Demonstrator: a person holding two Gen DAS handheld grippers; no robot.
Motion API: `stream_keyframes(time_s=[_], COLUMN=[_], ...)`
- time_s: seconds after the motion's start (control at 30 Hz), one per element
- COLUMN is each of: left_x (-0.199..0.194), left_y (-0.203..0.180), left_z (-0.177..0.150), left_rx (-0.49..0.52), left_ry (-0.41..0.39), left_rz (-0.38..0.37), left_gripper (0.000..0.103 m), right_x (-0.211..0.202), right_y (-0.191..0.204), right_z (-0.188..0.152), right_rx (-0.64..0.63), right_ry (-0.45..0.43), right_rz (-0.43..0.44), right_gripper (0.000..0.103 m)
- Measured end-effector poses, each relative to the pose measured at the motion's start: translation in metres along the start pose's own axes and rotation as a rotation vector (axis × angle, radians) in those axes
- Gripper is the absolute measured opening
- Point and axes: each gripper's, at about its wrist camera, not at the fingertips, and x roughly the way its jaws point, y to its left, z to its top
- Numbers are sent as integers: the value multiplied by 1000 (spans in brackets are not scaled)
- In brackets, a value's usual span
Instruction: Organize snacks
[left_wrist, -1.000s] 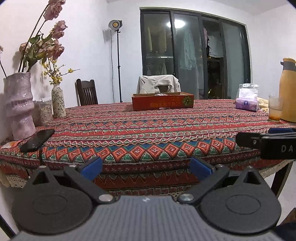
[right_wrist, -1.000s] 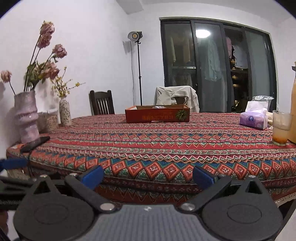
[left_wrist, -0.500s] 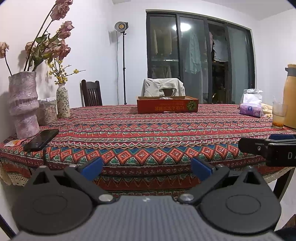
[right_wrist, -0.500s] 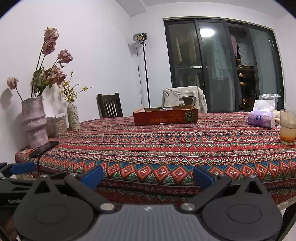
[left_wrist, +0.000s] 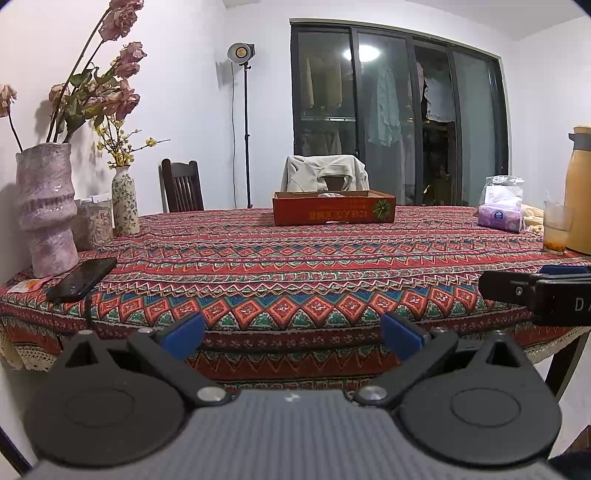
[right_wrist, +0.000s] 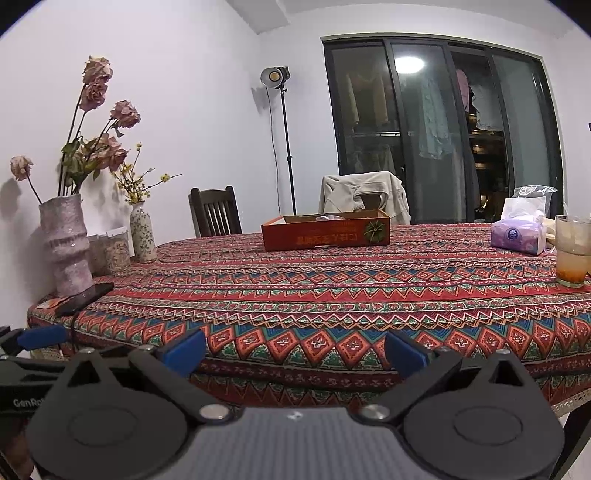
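Right gripper (left_wrist: 535, 295) body, right of left gripper: "DA", cut off. Left gripper (right_wrist: 22, 369) body: "GenRo", cut off. Far red box (right_wrist: 325, 232): upside-down print, unreadable.

Left gripper (left_wrist: 291, 334) sits level, jaws spread wide, blue fingertips (left_wrist: 184, 335) well apart with nothing between them. Right gripper (right_wrist: 294, 353) matches it, level and wide open, blue pads (right_wrist: 405, 353) bare. The two ride side by side: the right one's dark body pokes in at the left camera's right edge, and the left one's at the right camera's left edge.
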Motion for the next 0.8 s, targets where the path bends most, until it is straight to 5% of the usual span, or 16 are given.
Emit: stream_keyframes(time_s=[0.8], left_x=[0], left_y=[0], left_z=[0], left_rx=[2], left_ry=[1], left_rz=[7], left_gripper=[103], right_x=[1], right_y=[-3], right_z=[-2], right_rx=[-9], right_ry=[19], right_rz=[-9], right_gripper=[103])
